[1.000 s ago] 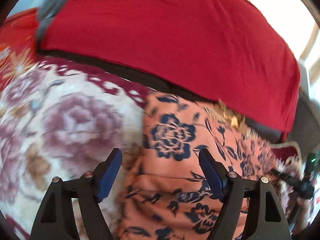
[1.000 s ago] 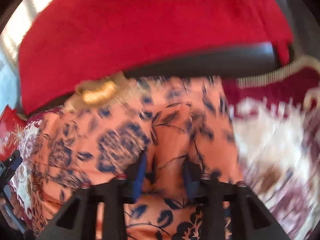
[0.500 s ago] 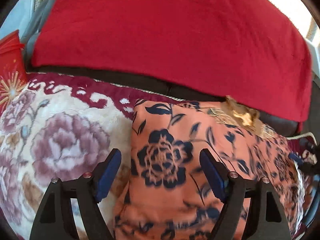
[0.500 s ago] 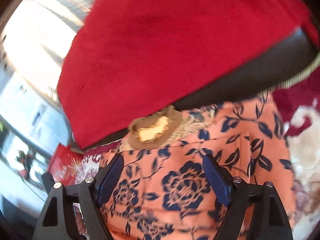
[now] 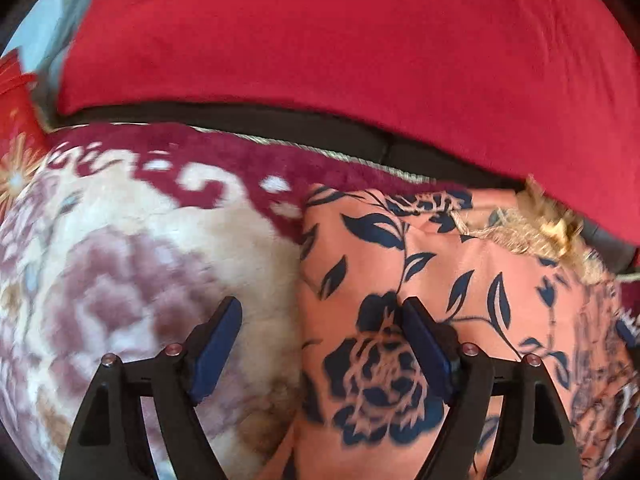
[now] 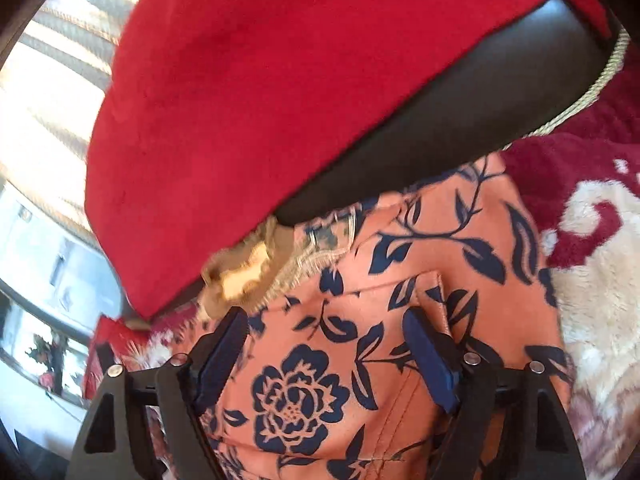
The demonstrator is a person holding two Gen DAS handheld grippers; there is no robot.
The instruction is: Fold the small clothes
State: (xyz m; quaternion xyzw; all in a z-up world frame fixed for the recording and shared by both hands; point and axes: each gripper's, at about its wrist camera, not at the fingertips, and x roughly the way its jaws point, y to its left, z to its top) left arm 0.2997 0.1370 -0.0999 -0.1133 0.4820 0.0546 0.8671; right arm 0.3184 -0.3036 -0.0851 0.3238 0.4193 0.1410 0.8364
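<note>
Both grippers hover wide open over the orange floral garment (image 5: 460, 320) lying on the plush floral blanket (image 5: 132, 264). Left gripper (image 5: 320, 344) straddles its side edge; right gripper (image 6: 326, 352) grips nothing. My call: pinch matching corners, then fold evenly.

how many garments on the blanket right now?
1. The orange floral garment lies on the floral blanket, its trimmed end against the red cushion. Both tools are open above it. More may lie outside the views.
</note>
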